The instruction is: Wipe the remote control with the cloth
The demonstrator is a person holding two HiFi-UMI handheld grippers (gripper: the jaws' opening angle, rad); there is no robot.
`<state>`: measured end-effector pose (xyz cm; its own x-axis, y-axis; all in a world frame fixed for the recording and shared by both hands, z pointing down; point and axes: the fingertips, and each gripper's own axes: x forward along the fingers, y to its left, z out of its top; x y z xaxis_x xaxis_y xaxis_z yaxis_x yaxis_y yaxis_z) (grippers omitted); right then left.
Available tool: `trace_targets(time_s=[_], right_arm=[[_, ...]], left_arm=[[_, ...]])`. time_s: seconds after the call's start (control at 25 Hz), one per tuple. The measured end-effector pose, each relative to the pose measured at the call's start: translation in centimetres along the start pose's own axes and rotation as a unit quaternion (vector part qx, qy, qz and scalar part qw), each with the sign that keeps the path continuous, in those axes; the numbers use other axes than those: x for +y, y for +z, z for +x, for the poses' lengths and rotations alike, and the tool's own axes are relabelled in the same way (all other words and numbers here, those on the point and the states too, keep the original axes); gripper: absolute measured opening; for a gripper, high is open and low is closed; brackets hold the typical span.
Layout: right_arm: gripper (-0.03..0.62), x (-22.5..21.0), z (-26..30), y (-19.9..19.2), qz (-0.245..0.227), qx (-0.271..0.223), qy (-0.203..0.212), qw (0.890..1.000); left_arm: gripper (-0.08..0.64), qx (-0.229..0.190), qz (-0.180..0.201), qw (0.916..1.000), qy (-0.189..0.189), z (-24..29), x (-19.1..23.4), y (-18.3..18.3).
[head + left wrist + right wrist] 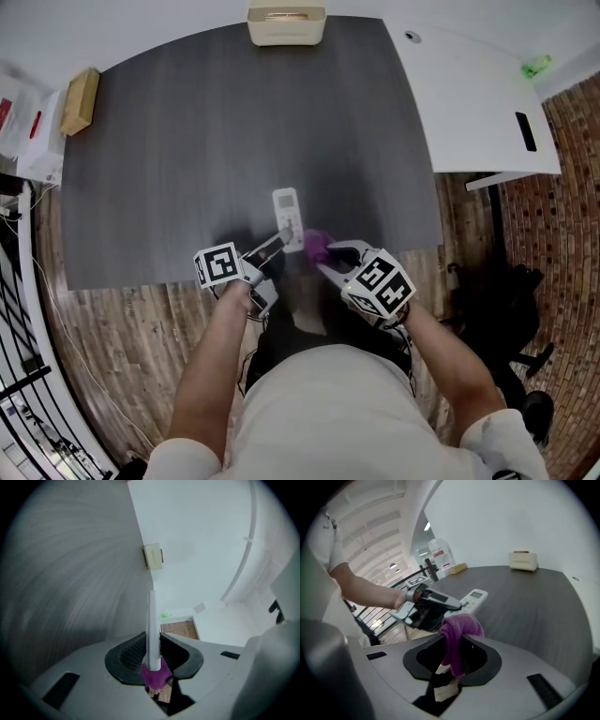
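Both forearms (214,361) reach out in front of the body, bare, with the hands close together. The left gripper (278,241) points forward and slightly right, pretty much level. Its jaws are clamped hard on the remote control (152,620), which sticks out edge-on between the pads. The right gripper (328,255) angles in toward it and tips downward, jaws pinched on the cloth (458,629), with a wad bunched over the tips. The two sets of tips sit just beside each other, and both marker cubes (218,264) face up.
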<state>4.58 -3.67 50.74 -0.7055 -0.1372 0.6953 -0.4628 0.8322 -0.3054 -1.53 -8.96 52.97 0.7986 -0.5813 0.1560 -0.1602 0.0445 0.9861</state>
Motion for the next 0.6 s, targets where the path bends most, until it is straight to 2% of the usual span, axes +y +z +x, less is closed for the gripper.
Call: trace_targets(time_s=[0.08, 0.12, 0.16, 0.2, 0.24, 0.32, 0.36, 0.4, 0.44, 0.48, 0.52, 0.6], right_arm=[[0.097, 2.3, -0.1, -1.9, -0.022, 0.030, 0.043, 0.998], [0.097, 2.9, -0.3, -2.5, -0.034, 0.040, 0.050, 0.997], [0.097, 2.7, -0.5, -2.6, -0.044, 0.043, 0.041, 0.997], [0.097, 1.7, -0.8, -2.3, -0.053, 0.040, 0.015, 0.998], [0.097, 0.2, -1.1, -1.5, -0.059, 0.033, -0.022, 0.997], [0.097, -3.2, -1.7, 0.6, -0.068, 0.024, -0.105, 0.992], [0.097, -4.7, -1.8, 1.8, -0.077, 0.022, -0.141, 0.987], [0.097, -5.8, -1.7, 3.1, -0.090, 0.021, -0.169, 0.981], [0.097, -6.5, -1.3, 4.2, -0.109, 0.021, -0.188, 0.976], [0.097, -6.9, -0.6, 5.1, -0.131, 0.026, -0.199, 0.971], [0.097, -7.0, 0.3, 5.5, -0.154, 0.036, -0.205, 0.966], [0.097, -7.1, 2.0, 5.3, -0.187, 0.067, -0.207, 0.958]], left_arm=[[0.094, 0.008, 0.061, 0.9970, 0.046, -0.3, 0.9, 0.2], [0.094, 0.014, 0.112, 0.9905, 0.079, -0.5, 1.2, 0.4], [0.094, 0.025, 0.177, 0.9768, 0.118, -0.7, 1.4, 0.6], [0.094, 0.042, 0.254, 0.9527, 0.162, -0.9, 1.6, 0.7], [0.094, 0.064, 0.335, 0.9170, 0.206, -1.0, 1.8, 0.8], [0.094, 0.109, 0.478, 0.8262, 0.278, -0.8, 2.2, 0.6], [0.094, 0.127, 0.525, 0.7869, 0.299, -0.7, 2.4, 0.3], [0.094, 0.141, 0.555, 0.7579, 0.312, -0.4, 2.6, -0.1], [0.094, 0.152, 0.574, 0.7376, 0.321, -0.2, 2.8, -0.5], [0.094, 0.159, 0.587, 0.7230, 0.328, 0.0, 2.9, -1.0], [0.094, 0.162, 0.596, 0.7125, 0.333, 0.2, 3.0, -1.3], [0.094, 0.161, 0.607, 0.7001, 0.340, 0.3, 3.1, -1.5]])
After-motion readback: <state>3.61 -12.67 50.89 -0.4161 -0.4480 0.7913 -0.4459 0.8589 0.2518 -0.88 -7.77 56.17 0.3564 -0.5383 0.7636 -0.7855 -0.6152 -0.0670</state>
